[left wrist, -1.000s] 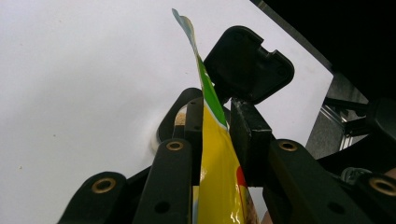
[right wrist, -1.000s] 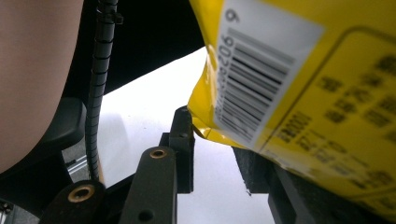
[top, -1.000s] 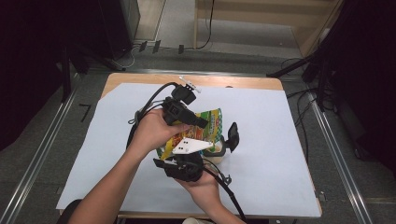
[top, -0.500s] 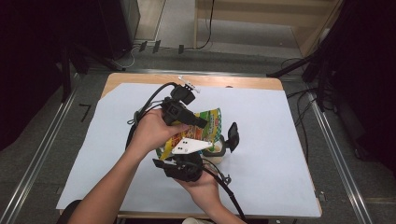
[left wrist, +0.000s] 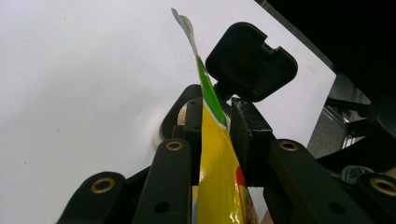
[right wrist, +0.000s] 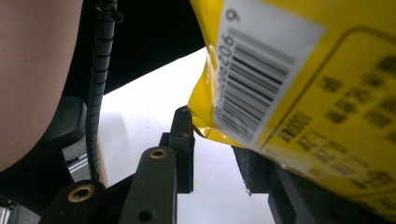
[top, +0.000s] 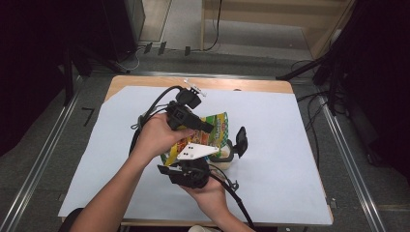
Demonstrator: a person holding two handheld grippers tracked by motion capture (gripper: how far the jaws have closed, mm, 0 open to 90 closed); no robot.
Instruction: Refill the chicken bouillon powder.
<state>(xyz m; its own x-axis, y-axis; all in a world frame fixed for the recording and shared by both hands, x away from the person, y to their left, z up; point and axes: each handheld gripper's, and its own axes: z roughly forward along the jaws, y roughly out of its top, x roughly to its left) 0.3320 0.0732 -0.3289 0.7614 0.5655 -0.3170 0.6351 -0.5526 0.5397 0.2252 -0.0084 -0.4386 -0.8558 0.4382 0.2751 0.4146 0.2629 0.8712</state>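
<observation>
**Bag lifted, second grip not yet made**

I have the left gripper (top: 208, 128) clenched on the bag (top: 216, 126); in the left gripper view its jaws pinch the yellow and green foil flat between them, and the bag's top edge stands up past the tips. The bag hangs above the middle of the sheet (top: 290, 145), off the table, between my two hands. The right gripper (top: 227, 151) sits just below and beside it; in the right gripper view its jaws stand apart with white sheet showing through the gap, and the barcode side of the bag lies over one jaw without being squeezed; I read that one as released.

So the pick-up looks done; what is left, I judge, is getting the right jaws onto the bag and working it open; the top seam looks flat and sealed, though I cannot be sure.

Around it: a pale round thing (top: 223, 158) rests on the sheet under the right jaws, and I cannot tell what it is; it sits close enough to get knocked. The left cable (top: 157, 104) loops near the bag; a small white piece (top: 194, 90) lies at the far edge, well apart.
</observation>
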